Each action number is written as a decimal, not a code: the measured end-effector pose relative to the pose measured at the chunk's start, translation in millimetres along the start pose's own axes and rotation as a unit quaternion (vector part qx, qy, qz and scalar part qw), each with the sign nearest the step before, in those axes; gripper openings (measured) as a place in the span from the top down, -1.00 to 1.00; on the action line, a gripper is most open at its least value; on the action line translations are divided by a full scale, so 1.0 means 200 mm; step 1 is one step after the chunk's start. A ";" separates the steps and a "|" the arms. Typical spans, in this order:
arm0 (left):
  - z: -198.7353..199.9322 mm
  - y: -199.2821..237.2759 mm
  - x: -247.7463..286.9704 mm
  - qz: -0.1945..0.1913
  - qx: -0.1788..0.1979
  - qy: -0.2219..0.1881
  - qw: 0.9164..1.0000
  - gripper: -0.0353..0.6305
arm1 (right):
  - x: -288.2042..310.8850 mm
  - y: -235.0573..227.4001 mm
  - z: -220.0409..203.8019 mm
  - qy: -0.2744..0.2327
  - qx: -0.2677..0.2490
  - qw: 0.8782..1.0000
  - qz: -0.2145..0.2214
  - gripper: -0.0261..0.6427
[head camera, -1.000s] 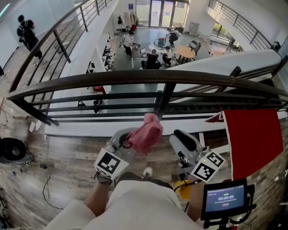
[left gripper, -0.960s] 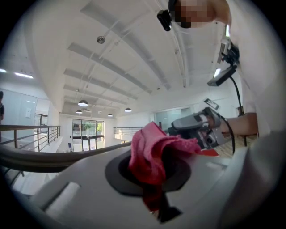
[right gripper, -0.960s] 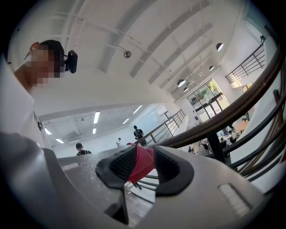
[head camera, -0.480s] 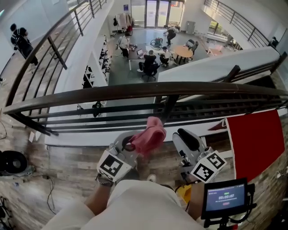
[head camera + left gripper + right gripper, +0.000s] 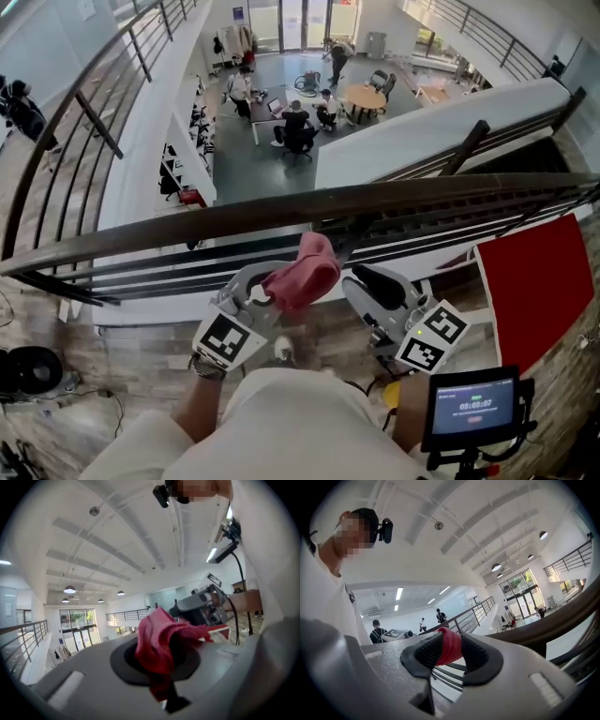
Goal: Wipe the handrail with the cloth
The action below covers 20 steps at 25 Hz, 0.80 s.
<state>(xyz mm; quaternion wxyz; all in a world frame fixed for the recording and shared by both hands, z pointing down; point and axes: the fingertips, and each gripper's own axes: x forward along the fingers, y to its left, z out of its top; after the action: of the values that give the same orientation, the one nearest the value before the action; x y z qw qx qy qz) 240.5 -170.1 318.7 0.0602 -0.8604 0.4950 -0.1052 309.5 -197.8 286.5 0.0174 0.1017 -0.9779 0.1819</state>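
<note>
Cloth (image 5: 302, 272), pink and bunched, is clamped in the left gripper (image 5: 265, 292), sticking up out of its jaws. In the head view its top sits just under the dark handrail (image 5: 281, 217), in front of the lower bars; contact with the rail can't be confirmed. Right gripper (image 5: 367, 278) is beside it on the right, also below the rail, pads closed on a narrow red piece (image 5: 449, 645) I can't identify.
</note>
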 end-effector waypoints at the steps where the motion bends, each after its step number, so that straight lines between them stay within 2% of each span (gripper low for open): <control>1: -0.01 0.02 0.00 -0.006 0.012 0.006 1.000 0.77 | 0.02 -0.01 0.00 0.002 0.000 1.000 -0.002 0.56; 4: -0.02 0.06 0.00 -0.020 0.040 0.023 0.999 0.77 | 0.08 -0.02 -0.02 0.028 -0.017 0.999 -0.013 0.55; 7: -0.02 0.07 0.02 -0.037 0.068 0.025 0.997 0.77 | 0.13 0.00 -0.03 0.041 -0.018 0.999 -0.004 0.55; 9: -0.02 0.09 0.03 -0.045 0.080 0.027 0.995 0.77 | 0.16 0.00 -0.03 0.049 -0.025 0.998 -0.010 0.48; 15: -0.07 0.12 0.03 -0.061 0.092 0.027 0.994 0.77 | 0.23 -0.04 -0.07 0.078 -0.055 0.994 -0.049 0.40; 16: -0.05 0.13 0.04 -0.062 0.092 0.026 0.994 0.77 | 0.23 -0.05 -0.07 0.081 -0.057 0.994 -0.053 0.42; 19: 0.07 0.13 0.08 -0.061 0.098 0.023 0.993 0.77 | 0.19 -0.08 -0.02 0.074 -0.060 0.993 -0.072 0.81; 20: 0.10 0.14 0.10 -0.061 0.107 0.022 0.992 0.77 | 0.17 -0.08 0.01 0.066 -0.061 0.993 -0.075 0.83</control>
<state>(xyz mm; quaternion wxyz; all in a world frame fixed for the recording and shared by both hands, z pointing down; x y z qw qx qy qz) 232.2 -201.1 295.8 0.1341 -0.8752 0.4286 -0.1797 278.9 -220.4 293.5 0.1019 0.1608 -0.9735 0.1267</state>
